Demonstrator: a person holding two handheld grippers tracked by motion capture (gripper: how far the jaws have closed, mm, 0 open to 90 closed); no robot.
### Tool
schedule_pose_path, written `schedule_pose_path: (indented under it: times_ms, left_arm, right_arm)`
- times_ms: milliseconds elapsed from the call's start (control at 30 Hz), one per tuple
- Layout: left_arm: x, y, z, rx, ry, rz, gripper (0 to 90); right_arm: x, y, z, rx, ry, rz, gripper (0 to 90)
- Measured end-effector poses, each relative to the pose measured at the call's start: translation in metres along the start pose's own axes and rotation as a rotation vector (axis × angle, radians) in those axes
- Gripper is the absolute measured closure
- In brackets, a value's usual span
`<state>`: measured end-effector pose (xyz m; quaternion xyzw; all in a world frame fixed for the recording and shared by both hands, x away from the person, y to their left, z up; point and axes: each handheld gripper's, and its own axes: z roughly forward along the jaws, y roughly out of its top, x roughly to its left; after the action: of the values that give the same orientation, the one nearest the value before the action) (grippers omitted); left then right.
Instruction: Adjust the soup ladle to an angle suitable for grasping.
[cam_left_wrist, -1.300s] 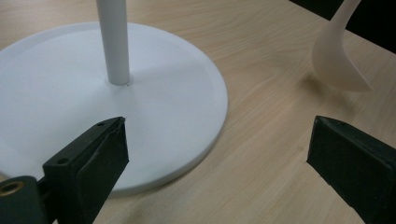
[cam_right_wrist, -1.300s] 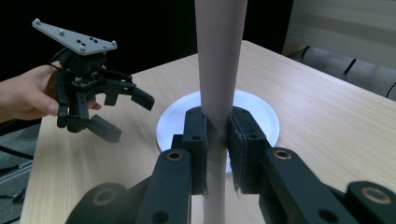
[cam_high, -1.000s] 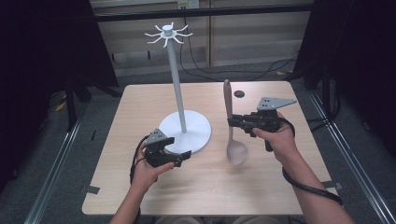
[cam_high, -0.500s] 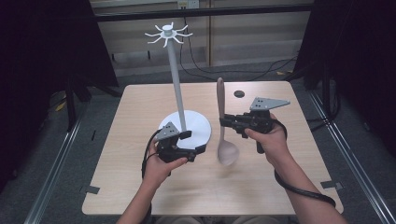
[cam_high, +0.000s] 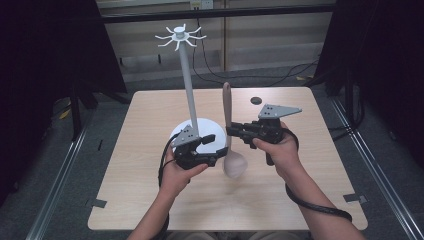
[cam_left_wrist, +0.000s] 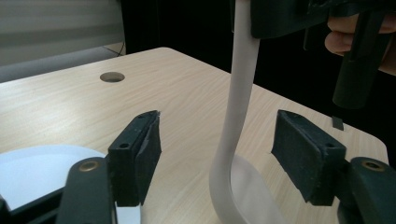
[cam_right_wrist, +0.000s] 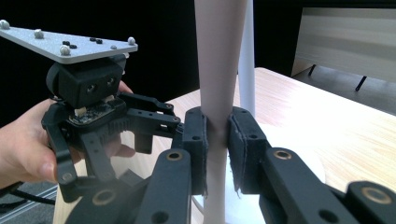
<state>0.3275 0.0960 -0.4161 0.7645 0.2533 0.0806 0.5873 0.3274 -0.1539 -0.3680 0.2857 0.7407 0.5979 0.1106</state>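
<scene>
Wooden table (cam_high: 150, 200), spoon (cam_high: 229, 130) upright, handle up, bowl down

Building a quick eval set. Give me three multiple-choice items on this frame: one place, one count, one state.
1. Where is the spoon's bowl?
A. hung on the stand
B. low, just above the table
C. off the table

2. How many grippers are in the high view?
A. one
B. two
C. three

3. How is the spoon held?
A. right gripper clamps its handle
B. left gripper clamps its neck
C. it lies free

Key: 1 B, bowl hangs low over the table beside the stand's white base. 2 B, one per hand. 3 A, right fingers press the handle; left fingers, which have just been closing, straddle it with gaps.
</scene>
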Motion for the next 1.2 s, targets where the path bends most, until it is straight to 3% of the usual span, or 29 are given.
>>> schedule_pose_path:
  times_ms: [67, 133, 200, 300, 467, 600, 767, 967, 1200]
  left_arm:
    - [-0.001, 0.001, 0.000, -0.004, 0.027, 0.003, 34.4]
    - [0.000, 0.001, 0.001, -0.010, 0.004, 0.000, 37.0]
    - [-0.001, 0.002, 0.000, -0.013, 0.032, 0.004, 40.8]
    - [0.000, 0.003, 0.000, -0.025, 0.018, 0.011, 46.2]
    - [-0.002, 0.006, -0.002, -0.033, 0.031, 0.024, 52.8]
    - [-0.002, 0.008, -0.002, -0.041, 0.035, 0.031, 61.0]
    - [-0.004, 0.010, -0.004, -0.044, 0.018, 0.051, 78.6]
    - [-0.005, 0.012, -0.004, -0.009, 0.011, 0.057, 79.7]
    - [-0.003, 0.012, -0.007, -0.009, 0.003, 0.057, 79.7]
  right_arm:
    - [0.002, 0.001, 0.002, 0.000, 0.009, -0.002, 78.5]
    - [0.003, 0.002, 0.003, 0.003, 0.008, -0.006, 78.5]
    - [0.006, 0.003, 0.007, 0.010, 0.008, -0.015, 78.5]
    - [0.009, 0.004, 0.010, 0.013, 0.016, -0.014, 78.5]
    - [0.012, 0.004, 0.014, 0.009, 0.021, -0.014, 78.4]
    - [0.013, 0.004, 0.016, 0.007, 0.021, -0.002, 78.4]
    - [0.015, 0.005, 0.018, -0.002, 0.026, -0.004, 78.3]
    - [0.014, 0.000, 0.017, -0.013, 0.019, 0.017, 75.9]
    - [0.009, -0.005, 0.007, -0.002, -0.020, 0.003, 57.9]
